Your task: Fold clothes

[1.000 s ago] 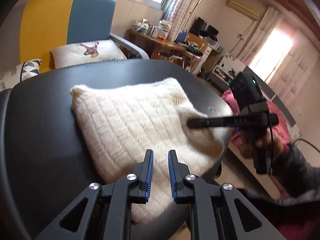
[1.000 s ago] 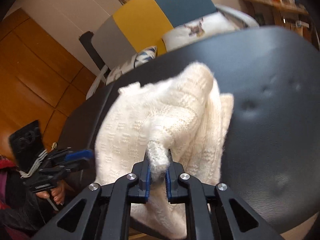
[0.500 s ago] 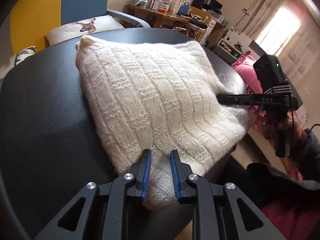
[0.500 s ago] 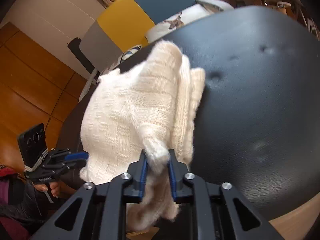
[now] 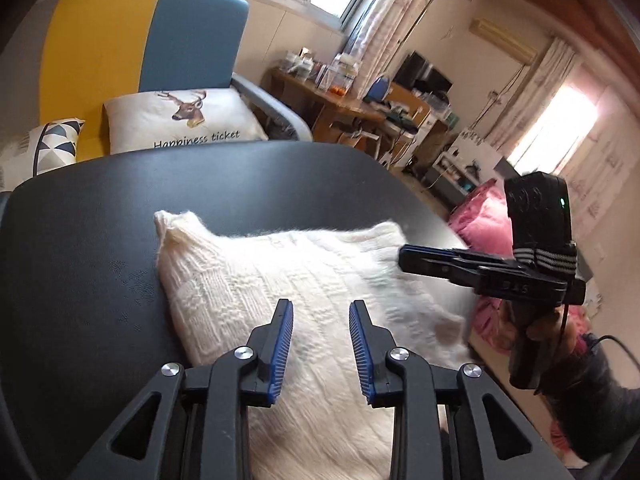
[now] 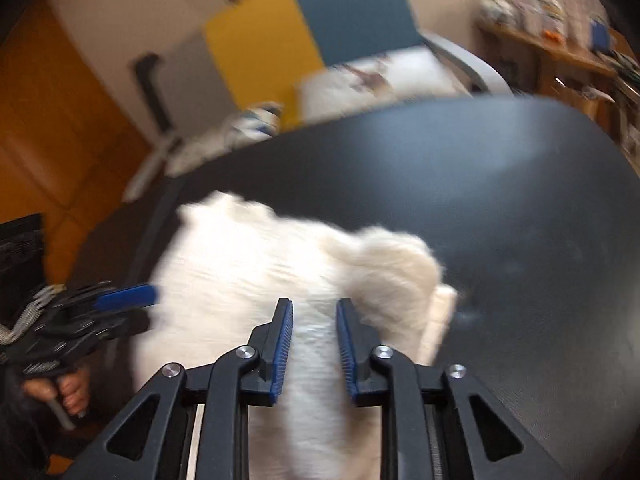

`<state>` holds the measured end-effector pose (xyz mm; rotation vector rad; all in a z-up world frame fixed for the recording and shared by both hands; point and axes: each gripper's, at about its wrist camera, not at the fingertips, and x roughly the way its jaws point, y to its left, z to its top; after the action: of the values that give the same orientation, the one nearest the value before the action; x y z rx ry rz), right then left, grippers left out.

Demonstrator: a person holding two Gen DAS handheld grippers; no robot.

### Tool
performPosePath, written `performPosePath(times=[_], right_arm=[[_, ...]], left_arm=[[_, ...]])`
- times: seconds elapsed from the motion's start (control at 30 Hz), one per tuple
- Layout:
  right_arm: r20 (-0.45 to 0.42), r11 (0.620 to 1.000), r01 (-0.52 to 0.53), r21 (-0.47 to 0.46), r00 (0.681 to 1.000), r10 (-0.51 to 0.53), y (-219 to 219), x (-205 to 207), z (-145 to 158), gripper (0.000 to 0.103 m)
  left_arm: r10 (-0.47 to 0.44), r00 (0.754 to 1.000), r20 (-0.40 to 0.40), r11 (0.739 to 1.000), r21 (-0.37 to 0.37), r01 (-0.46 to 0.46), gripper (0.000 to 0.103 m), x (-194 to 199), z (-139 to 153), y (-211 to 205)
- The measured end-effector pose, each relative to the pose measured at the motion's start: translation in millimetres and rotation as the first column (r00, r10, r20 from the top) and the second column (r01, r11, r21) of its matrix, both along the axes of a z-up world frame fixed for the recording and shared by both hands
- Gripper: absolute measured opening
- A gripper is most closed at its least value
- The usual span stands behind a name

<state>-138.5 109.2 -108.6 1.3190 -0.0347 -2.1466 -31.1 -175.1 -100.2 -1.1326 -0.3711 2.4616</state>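
Observation:
A folded white knit sweater (image 5: 288,280) lies on the black round table (image 5: 88,248), near its front edge. It also shows, blurred, in the right wrist view (image 6: 248,272). My left gripper (image 5: 320,312) is open and empty, just above the sweater's near part. My right gripper (image 6: 314,308) is open and empty over the sweater's near right corner. From the left wrist view the right gripper (image 5: 416,258) hovers at the sweater's right edge. From the right wrist view the left gripper (image 6: 132,296) is at the sweater's left edge.
A yellow and blue armchair (image 5: 140,40) with a deer cushion (image 5: 180,120) stands behind the table. A cluttered wooden desk (image 5: 360,104) is at the back right. Pink fabric (image 5: 480,220) lies beyond the table's right edge. A wooden wall (image 6: 48,120) is to the left.
My right gripper has let go of the sweater fold and opened. My left gripper has opened wider. Both have pulled back and up, and the sweater now lies flat on the table.

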Motion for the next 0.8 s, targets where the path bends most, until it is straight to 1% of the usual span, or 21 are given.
performPosePath(times=[0.03, 0.1, 0.13, 0.17, 0.27, 0.3, 0.37, 0.4, 0.43, 0.53, 0.57, 0.63, 0.73, 0.8], right_arm=[[0.016, 0.999, 0.032, 0.031, 0.999, -0.033, 4, -4, -14, 0.013], [0.062, 0.993, 0.081, -0.084, 0.995, -0.076, 22, -7, -29, 0.010], [0.062, 0.992, 0.085, -0.091, 0.995, -0.080, 26, -7, -30, 0.008], [0.063, 0.991, 0.088, -0.098, 0.995, -0.082, 29, -6, -30, 0.006], [0.064, 0.992, 0.071, -0.104, 0.996, -0.065, 31, -6, -26, 0.006], [0.060, 0.993, 0.060, -0.106, 0.997, -0.054, 31, -6, -23, 0.008], [0.060, 0.989, 0.040, -0.140, 0.998, -0.032, 37, -1, -9, 0.012], [0.050, 0.986, 0.027, -0.166, 0.999, -0.019, 43, 5, 0, 0.021], [0.040, 0.981, 0.014, -0.192, 0.999, -0.007, 49, 11, 9, 0.025], [0.034, 0.970, -0.015, -0.242, 0.999, 0.024, 72, 34, 27, 0.027], [0.032, 0.969, -0.023, -0.246, 0.999, 0.032, 79, 44, 30, 0.027], [0.054, 0.967, -0.021, -0.255, 0.998, 0.036, 93, 61, 28, 0.028], [0.100, 0.965, -0.012, -0.261, 0.994, 0.040, 101, 77, 15, 0.029], [0.132, 0.960, 0.008, -0.279, 0.991, 0.030, 104, 83, 6, 0.029]], left_arm=[[-0.004, 1.000, 0.019, 1.000, -0.024, 0.004, 0.031, -6, -8, 5], [-0.022, 0.998, 0.066, 0.997, -0.067, 0.027, 0.031, -10, -27, 14], [-0.024, 0.996, 0.084, 0.996, -0.078, 0.031, 0.031, -11, -36, 17], [-0.017, 0.996, 0.088, 0.998, -0.063, 0.023, 0.031, -11, -40, 16], [0.005, 0.996, 0.091, 1.000, -0.014, -0.004, 0.031, -8, -39, 11], [0.016, 0.996, 0.083, 1.000, -0.003, -0.016, 0.031, -6, -35, 9], [0.038, 0.997, 0.069, 0.999, 0.020, -0.040, 0.031, -2, -26, 5], [0.048, 0.997, 0.058, 0.998, 0.029, -0.050, 0.032, 0, -21, 4], [0.053, 0.998, 0.040, 0.998, 0.029, -0.055, 0.033, 4, -16, 3], [0.055, 0.998, 0.001, 0.998, 0.017, -0.055, 0.035, 21, -6, 4], [0.053, 0.999, -0.008, 0.999, 0.005, -0.053, 0.035, 28, -5, 4], [0.045, 0.999, -0.020, 0.999, -0.015, -0.045, 0.036, 40, -4, 6], [0.019, 0.999, -0.039, 1.000, -0.020, -0.020, 0.036, 57, -6, 10], [-0.008, 0.999, -0.036, 1.000, -0.023, 0.007, 0.036, 62, -9, 16]])
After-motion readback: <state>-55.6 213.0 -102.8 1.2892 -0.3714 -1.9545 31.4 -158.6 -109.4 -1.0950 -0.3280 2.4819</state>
